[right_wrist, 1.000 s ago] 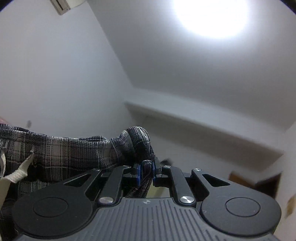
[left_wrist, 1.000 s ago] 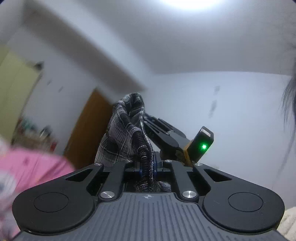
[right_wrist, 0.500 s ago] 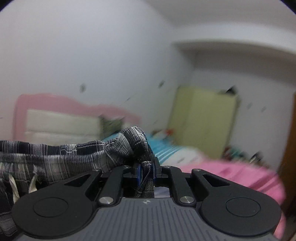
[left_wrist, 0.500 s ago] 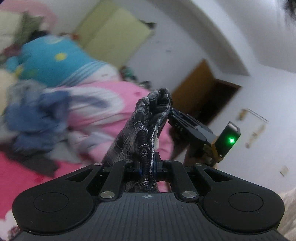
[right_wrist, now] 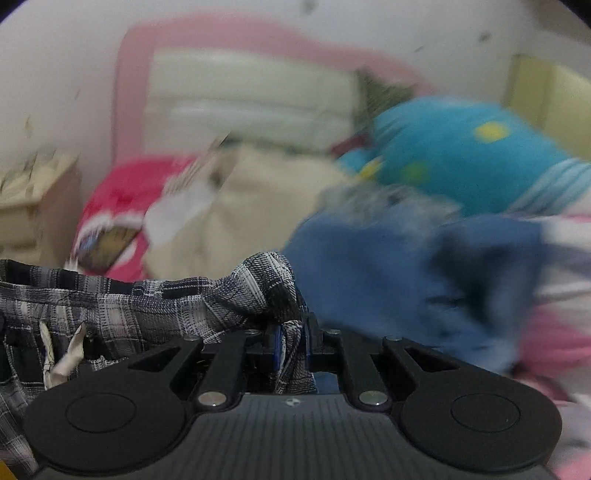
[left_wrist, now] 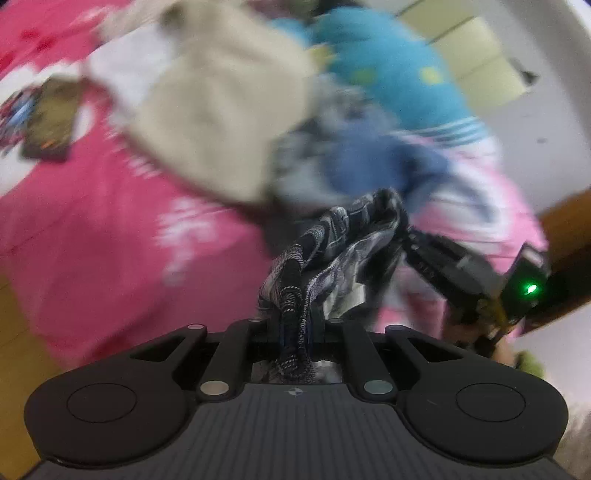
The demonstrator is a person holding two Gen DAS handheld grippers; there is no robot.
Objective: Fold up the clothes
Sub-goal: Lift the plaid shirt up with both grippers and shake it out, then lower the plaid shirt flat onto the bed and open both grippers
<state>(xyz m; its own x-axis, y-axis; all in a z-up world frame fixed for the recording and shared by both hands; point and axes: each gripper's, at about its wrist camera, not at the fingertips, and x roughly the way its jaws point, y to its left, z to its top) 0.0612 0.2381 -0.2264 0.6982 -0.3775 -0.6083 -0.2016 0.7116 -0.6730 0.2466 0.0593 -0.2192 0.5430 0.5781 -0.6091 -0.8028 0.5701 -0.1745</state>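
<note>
The left claw (left_wrist: 295, 325) is clamped on a bunched edge of the plaid shorts (left_wrist: 332, 254), and the right claw (right_wrist: 290, 341) pinches another edge, the cloth trailing off to its left. Beyond both claws lies a pink bed (left_wrist: 110, 229) with piled clothes (right_wrist: 388, 266) (all blurred).

Left wrist view looking down along its fingers onto the pink bed (left_wrist: 92, 229), right wrist view facing level toward the pink headboard (right_wrist: 229, 33), both close behind the plaid garment (right_wrist: 155, 306), sharing the blue plush (left_wrist: 388, 74) and clothes pile (right_wrist: 388, 258)
</note>
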